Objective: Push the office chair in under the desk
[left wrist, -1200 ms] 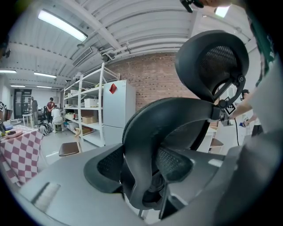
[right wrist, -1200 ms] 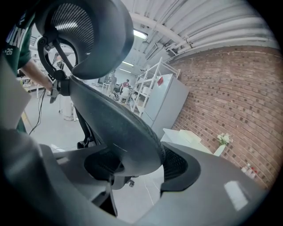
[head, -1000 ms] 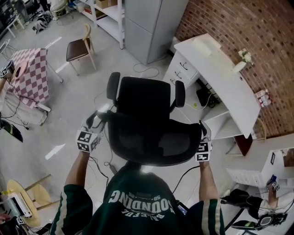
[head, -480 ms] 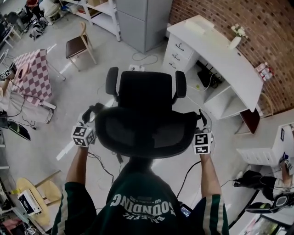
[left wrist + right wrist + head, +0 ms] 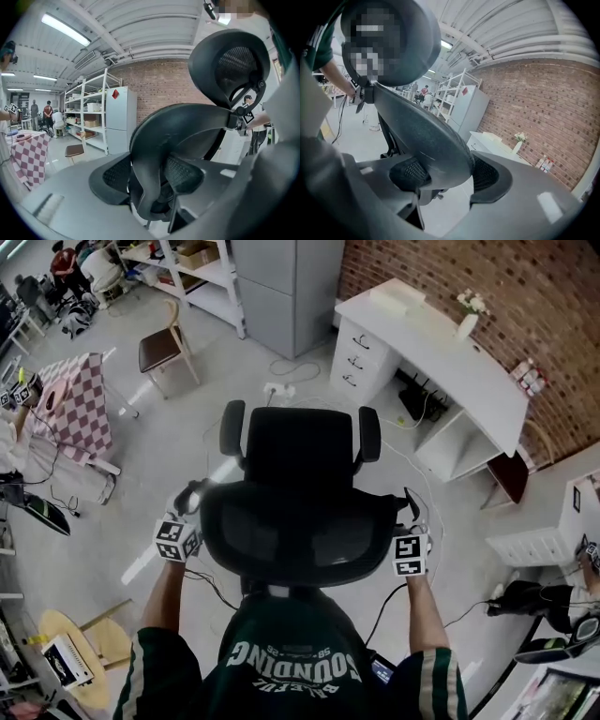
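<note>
Black mesh-backed office chair (image 5: pixel 300 484), on open floor well short of the white desk (image 5: pixel 441 371) ahead-right; left gripper (image 5: pixel 192 498) and right gripper (image 5: pixel 411 512) each clamp a backrest side edge, the right nearer the desk.

You have swung the office chair (image 5: pixel 298 488) round and drawn it off. The white counter (image 5: pixel 441 362) now lies further from its right armrest, with bare floor opened between them. A power strip (image 5: pixel 278 388) has come into sight on the floor ahead of the seat. So have people (image 5: pixel 64 266) by the far shelves.
</note>
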`<state>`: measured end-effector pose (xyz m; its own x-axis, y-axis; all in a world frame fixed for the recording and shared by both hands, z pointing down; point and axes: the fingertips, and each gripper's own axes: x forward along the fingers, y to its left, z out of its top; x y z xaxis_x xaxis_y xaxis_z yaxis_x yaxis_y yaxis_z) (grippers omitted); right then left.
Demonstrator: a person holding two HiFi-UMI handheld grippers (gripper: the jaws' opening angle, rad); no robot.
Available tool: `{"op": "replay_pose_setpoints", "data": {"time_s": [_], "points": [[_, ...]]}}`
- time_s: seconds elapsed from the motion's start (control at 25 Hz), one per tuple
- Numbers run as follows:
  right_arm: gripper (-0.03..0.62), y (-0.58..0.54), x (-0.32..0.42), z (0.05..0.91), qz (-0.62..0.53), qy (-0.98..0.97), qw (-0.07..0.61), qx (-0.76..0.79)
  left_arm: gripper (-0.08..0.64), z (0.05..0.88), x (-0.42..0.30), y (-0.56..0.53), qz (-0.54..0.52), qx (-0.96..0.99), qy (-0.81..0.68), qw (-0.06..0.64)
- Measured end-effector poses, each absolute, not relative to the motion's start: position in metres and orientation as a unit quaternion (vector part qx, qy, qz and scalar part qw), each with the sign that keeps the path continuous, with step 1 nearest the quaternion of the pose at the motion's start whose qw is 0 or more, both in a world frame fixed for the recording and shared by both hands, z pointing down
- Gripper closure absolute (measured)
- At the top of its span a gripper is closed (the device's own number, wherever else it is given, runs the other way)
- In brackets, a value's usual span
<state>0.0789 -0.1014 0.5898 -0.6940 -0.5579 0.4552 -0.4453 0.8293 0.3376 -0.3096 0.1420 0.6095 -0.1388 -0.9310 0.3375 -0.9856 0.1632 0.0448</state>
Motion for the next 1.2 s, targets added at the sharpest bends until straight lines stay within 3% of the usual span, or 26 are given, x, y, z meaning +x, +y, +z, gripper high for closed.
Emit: {"op": "replay_pose_setpoints", "data": {"time_s": [1.2], "points": [[0.327, 0.081, 0.128, 0.591, -0.063, -0.859, 0.302, 0.409, 0.345, 0.606, -0.32, 0.206, 0.114, 0.743, -0.645, 0.136]]}}
